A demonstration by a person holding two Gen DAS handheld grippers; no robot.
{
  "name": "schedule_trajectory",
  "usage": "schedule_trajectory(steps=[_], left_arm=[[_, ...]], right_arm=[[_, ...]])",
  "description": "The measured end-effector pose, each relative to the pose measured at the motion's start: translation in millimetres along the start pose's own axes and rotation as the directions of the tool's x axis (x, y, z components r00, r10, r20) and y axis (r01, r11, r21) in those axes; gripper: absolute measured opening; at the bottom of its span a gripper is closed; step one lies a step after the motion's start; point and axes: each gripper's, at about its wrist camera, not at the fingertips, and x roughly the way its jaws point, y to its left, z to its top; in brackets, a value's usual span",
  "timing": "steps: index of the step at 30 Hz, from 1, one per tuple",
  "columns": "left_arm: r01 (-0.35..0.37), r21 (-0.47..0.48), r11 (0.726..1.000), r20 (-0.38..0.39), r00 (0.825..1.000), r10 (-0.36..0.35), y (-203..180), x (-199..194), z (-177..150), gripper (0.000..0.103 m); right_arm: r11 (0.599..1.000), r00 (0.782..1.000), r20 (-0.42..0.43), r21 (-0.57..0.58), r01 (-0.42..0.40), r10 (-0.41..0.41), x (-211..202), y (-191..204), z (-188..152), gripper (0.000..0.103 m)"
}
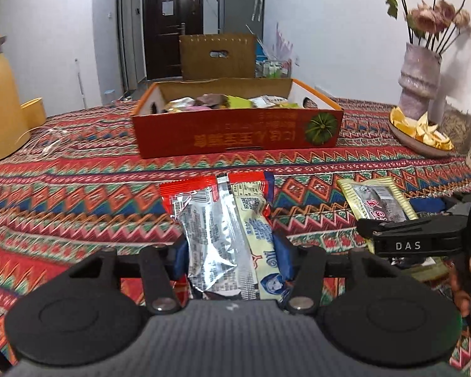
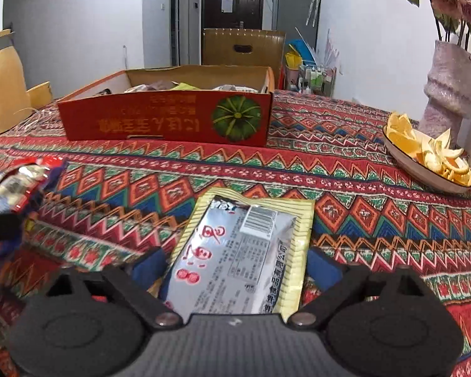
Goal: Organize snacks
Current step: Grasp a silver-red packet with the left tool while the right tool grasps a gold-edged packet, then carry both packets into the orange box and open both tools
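Two snack packets sit between the blue pads of the left gripper (image 1: 232, 254), low in the centre of the left wrist view: a crinkled silver-and-red foil packet (image 1: 210, 235) and, overlapping its right edge, a cream-coloured packet (image 1: 260, 251). The pads press in on both outer edges, so this gripper is judged to be clamped on the pair.

The right gripper (image 2: 235, 270) has its fingers apart. A yellow-bordered silver packet (image 2: 245, 251) lies flat on the tablecloth (image 2: 361, 213) between them, with a visible gap at the right pad; contact at the left pad cannot be settled. No grip is judged made.

Handling assessment: all three packets appear light, thin and pliable, with glossy film that is likely slippery. Contents may crush under hard pressure. The overlapped pair could shear apart, the cream packet sliding out first. The safest hold is across the width near the sealed end, where the film is stiffest. The flat yellow packet offers little edge to catch; its near end between the pads is the best purchase.

Beyond the grippers, in the upper centre of both views, stands the open red cardboard box (image 1: 235, 132), already holding assorted snacks and judged the destination. A dish of orange peel (image 2: 424, 157) and a vase (image 2: 449, 94) occupy the right.
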Motion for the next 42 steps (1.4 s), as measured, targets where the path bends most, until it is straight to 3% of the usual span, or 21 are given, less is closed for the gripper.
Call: schedule_trajectory(steps=[1, 4, 5, 9, 19, 26, 35, 42], left_arm=[[0.002, -0.004, 1.000, 0.005, 1.000, -0.002, 3.7, -5.7, -2.2, 0.054], [0.023, 0.005, 1.000, 0.016, 1.000, -0.023, 10.5, -19.2, -9.8, 0.054], [0.024, 0.004, 1.000, 0.020, 0.999, -0.025, 12.3, -23.1, -12.1, 0.054], [0.020, -0.037, 0.999, 0.043, 0.999, -0.019, 25.8, -43.1, -20.4, 0.054], [-0.019, -0.070, 0.997, 0.071, 0.997, 0.024, 51.2, -105.2, -59.1, 0.054], [-0.020, -0.088, 0.996, 0.060, 0.998, 0.026, 52.2, -128.1, -82.5, 0.054], [-0.013, -0.079, 0.997, 0.079, 0.997, 0.019, 45.8, -133.0, -77.2, 0.054], [0.018, -0.064, 0.998, 0.059, 0.998, -0.014, 48.0, -105.9, -43.7, 0.054]], right_arm=[[0.999, 1.000, -0.004, 0.032, -0.014, 0.014, -3.4, -3.0, -2.2, 0.089], [0.999, 1.000, 0.006, 0.049, 0.003, -0.004, -13.7, -5.6, -7.0, 0.068], [0.998, 1.000, 0.007, 0.056, -0.007, 0.007, -17.0, -6.1, -7.6, 0.055], [0.999, 1.000, 0.019, 0.042, -0.015, 0.014, -29.9, 0.1, -17.2, 0.045], [0.996, 0.997, 0.078, 0.081, -0.025, 0.019, -115.6, 23.9, -79.3, 0.044], [0.997, 0.995, 0.098, 0.073, -0.038, 0.031, -163.1, 30.2, -105.8, 0.044], [0.996, 0.991, 0.118, 0.057, -0.072, 0.065, -168.8, 37.5, -105.4, 0.044], [0.995, 0.990, 0.116, 0.051, -0.086, 0.080, -146.3, 26.6, -80.8, 0.044]])
